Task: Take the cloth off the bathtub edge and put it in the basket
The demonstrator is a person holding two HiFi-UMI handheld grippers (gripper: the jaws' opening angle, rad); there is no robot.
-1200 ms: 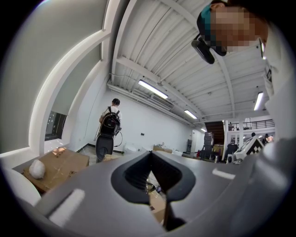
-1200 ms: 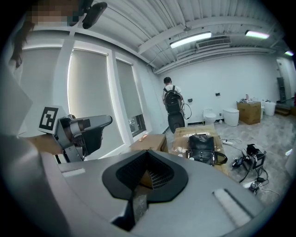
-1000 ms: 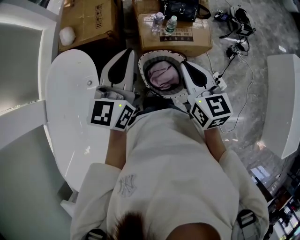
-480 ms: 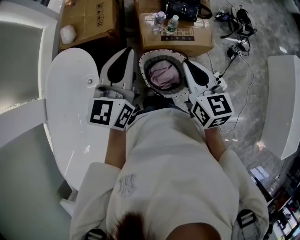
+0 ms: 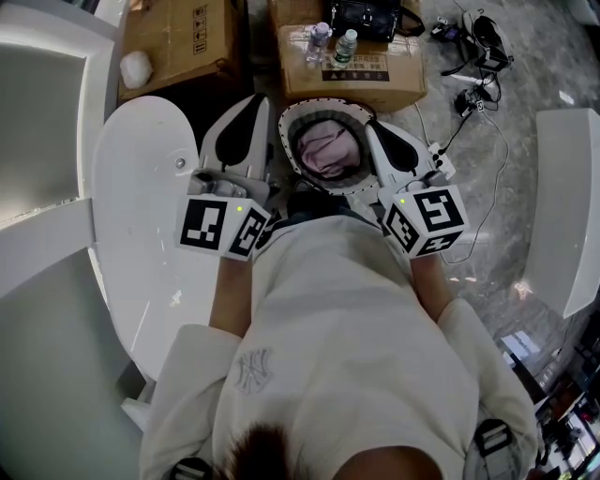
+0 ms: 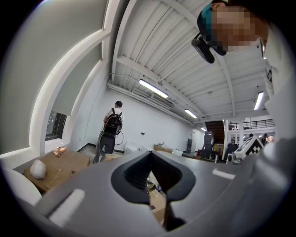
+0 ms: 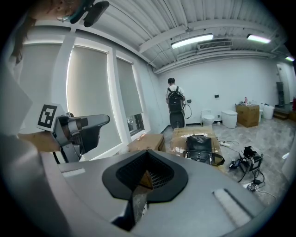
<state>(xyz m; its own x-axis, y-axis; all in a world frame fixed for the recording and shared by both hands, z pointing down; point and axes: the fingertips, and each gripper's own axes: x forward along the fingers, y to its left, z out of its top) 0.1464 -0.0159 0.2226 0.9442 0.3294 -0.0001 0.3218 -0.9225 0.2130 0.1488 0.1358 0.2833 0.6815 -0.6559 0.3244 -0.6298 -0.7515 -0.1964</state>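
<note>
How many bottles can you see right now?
2, standing side by side on the cardboard box beyond the basket: the left bottle and the right bottle. More could be hidden from view.

1. Left gripper (image 5: 251, 108) points forward, jaws together with nothing between them.
2. Right gripper (image 5: 373, 129) tilts slightly down, jaws together, empty.
3. Left forearm (image 5: 230, 295) and right forearm (image 5: 429, 279) reach forward, apart.

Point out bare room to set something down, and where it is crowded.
Free: the white oval bathtub surface left of the left gripper; the grey marble floor between the trailing cable and the white bench. Crowded: the brown cardboard box carrying bottles and a black bag; the round basket, filled by pink cloth.
</note>
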